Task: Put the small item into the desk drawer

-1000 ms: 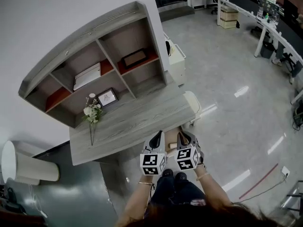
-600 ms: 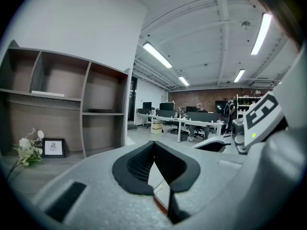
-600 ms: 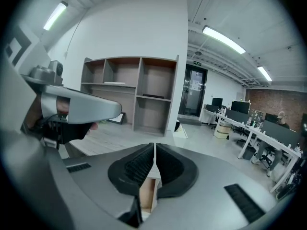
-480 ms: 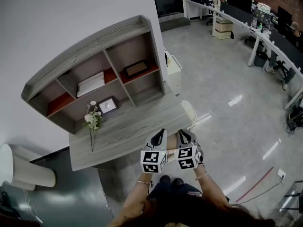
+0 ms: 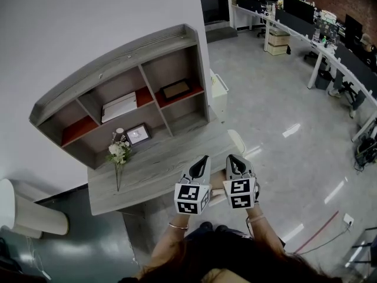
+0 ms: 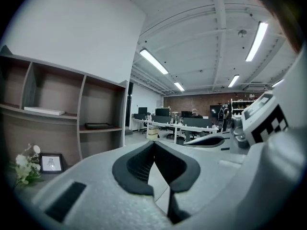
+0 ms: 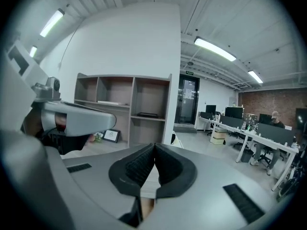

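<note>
Head view: left gripper (image 5: 203,160) and right gripper (image 5: 231,159) side by side over the near edge of the desk (image 5: 159,164), both empty; small item not in sight in any view; a tan strip (image 5: 217,182) between the grippers may be the drawer, can't tell open or closed; my read: item is either already stowed or not picked yet, no proof either way; desk is flat grey wood-grain board; shelf (image 5: 118,58) same grey, boxy open bays, red-brown liners in some; flowers (image 5: 118,153) and a small frame (image 5: 139,134) at the shelf's foot; floor (image 5: 277,111) glossy grey

Left gripper view: left gripper (image 6: 153,143) jaws together, tips touching, nothing between; matte grey shells, black ribbed pads, V-shaped notch

Right gripper view: right gripper (image 7: 154,145) jaws have just been closing and now meet, nothing between; same ribbed black pads
</note>
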A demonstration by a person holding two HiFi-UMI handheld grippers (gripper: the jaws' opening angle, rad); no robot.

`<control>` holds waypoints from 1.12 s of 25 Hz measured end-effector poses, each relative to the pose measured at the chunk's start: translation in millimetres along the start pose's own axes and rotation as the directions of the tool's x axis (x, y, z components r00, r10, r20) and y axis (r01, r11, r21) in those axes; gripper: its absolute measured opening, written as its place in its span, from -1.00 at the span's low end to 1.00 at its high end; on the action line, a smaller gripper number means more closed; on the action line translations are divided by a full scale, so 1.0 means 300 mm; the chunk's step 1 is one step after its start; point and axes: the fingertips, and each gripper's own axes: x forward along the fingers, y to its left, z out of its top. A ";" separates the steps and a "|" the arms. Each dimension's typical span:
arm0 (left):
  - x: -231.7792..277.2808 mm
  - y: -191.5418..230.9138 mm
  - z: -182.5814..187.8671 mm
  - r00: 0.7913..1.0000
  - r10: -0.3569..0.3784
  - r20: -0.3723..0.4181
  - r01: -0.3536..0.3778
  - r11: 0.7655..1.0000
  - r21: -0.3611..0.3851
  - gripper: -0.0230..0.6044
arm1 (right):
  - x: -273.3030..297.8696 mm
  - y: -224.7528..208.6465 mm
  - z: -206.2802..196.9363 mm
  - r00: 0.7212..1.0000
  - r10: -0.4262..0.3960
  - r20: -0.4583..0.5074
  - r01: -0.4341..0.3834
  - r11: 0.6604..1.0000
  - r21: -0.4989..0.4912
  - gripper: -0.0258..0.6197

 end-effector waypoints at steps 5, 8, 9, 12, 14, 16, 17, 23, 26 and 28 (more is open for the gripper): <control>0.000 0.017 0.070 1.000 -0.023 0.021 0.022 1.000 0.013 -0.88 | -0.005 0.000 0.096 0.999 0.013 0.049 -0.015 0.999 0.044 -0.92; 0.006 0.029 0.105 0.999 -0.030 0.032 0.029 0.999 0.018 -0.88 | -0.002 0.000 0.143 0.997 0.008 0.076 -0.011 0.999 0.037 -0.92; 0.010 0.028 0.114 0.999 -0.033 0.035 0.032 0.999 0.019 -0.88 | -0.002 -0.004 0.154 0.997 0.003 0.082 -0.006 0.999 0.032 -0.92; 0.017 0.029 0.134 0.998 -0.045 0.039 0.044 0.999 0.019 -0.88 | 0.005 -0.009 0.175 0.996 -0.004 0.088 0.003 1.000 0.021 -0.92; 0.018 0.032 0.143 0.998 -0.051 0.040 0.051 0.999 0.021 -0.88 | 0.008 -0.008 0.185 0.996 -0.008 0.090 0.006 1.000 0.018 -0.92; 0.019 0.037 0.153 0.998 -0.053 0.044 0.052 0.998 0.020 -0.88 | 0.009 -0.013 0.198 0.995 -0.014 0.095 0.012 1.000 0.019 -0.92; 0.019 0.040 0.157 0.998 -0.052 0.045 0.051 0.998 0.021 -0.88 | 0.009 -0.016 0.205 0.995 -0.017 0.099 0.016 1.000 0.019 -0.92; 0.015 0.056 0.165 0.998 -0.048 0.051 0.047 0.999 0.020 -0.88 | 0.001 -0.031 0.213 0.993 -0.043 0.106 0.040 0.999 0.032 -0.92; 0.011 0.065 0.165 0.997 -0.047 0.053 0.046 0.999 0.021 -0.88 | -0.002 -0.027 0.217 0.993 -0.046 0.112 0.042 0.998 0.044 -0.92; 0.008 0.074 0.164 0.998 -0.044 0.054 0.043 0.999 0.014 -0.88 | -0.003 -0.022 0.219 0.992 -0.047 0.114 0.042 0.998 0.047 -0.92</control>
